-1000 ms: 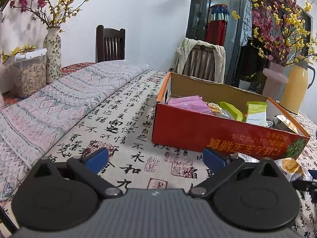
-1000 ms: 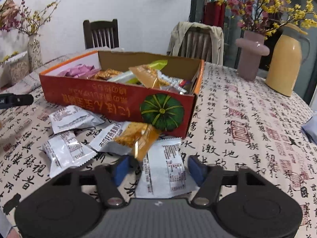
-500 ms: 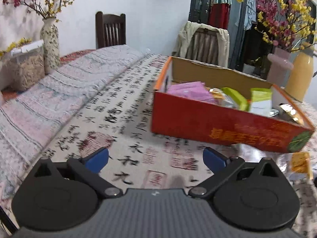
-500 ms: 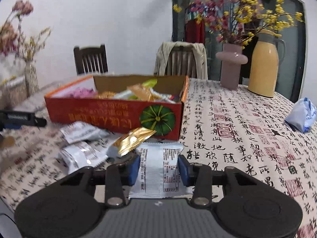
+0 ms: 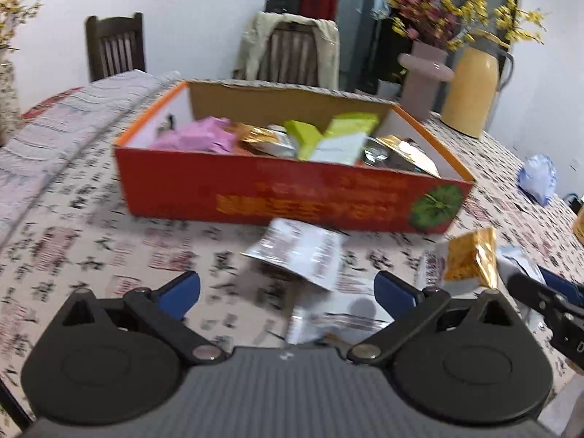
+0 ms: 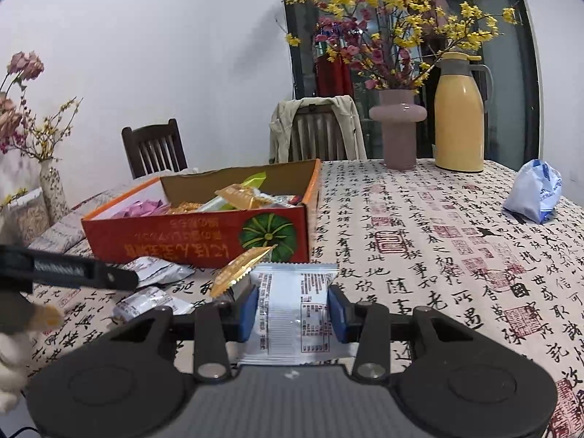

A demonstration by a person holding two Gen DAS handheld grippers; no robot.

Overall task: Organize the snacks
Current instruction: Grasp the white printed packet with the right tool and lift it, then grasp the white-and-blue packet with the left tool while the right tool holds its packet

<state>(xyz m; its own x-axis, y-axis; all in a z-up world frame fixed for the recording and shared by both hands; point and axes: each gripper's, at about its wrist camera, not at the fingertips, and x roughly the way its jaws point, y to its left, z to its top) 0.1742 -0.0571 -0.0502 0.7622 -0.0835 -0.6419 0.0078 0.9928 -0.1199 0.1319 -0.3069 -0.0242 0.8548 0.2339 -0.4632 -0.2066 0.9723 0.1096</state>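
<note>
Right gripper (image 6: 292,304) clamps white packet (image 6: 292,314); left gripper (image 5: 286,288) gapes empty. Lift packet over box (image 6: 204,244) front wall, then release.

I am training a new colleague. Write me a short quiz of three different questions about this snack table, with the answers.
1. True or false: the right gripper is shut on a white snack packet.
2. Which stands beside the yellow thermos jug: A) pink vase, B) kettle, C) lamp?
3. Fill in: the left gripper is ___, holding nothing.

Key
1. True; a gold packet sticks up beside it.
2. A, the pink vase.
3. Open, above loose packets before the red box.
</note>
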